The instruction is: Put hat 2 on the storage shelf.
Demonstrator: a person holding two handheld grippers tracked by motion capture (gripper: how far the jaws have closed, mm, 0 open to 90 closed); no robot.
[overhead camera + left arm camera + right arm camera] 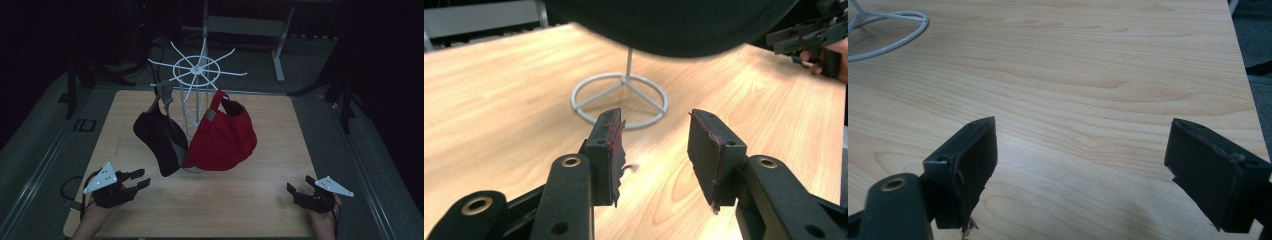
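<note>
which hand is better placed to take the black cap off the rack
Left, probably. The black cap hangs on the left side of the white rack, just ahead of the open left gripper. The right gripper, also open, has the red cap in between.

The high view is dim and a little grainy: the room around the table [250, 200] sinks into near black, and colours look dull. Both gripper views are much brighter, with even soft light on the wood. The near jaws are slightly blurred, and soft shadows lie under them.
</note>
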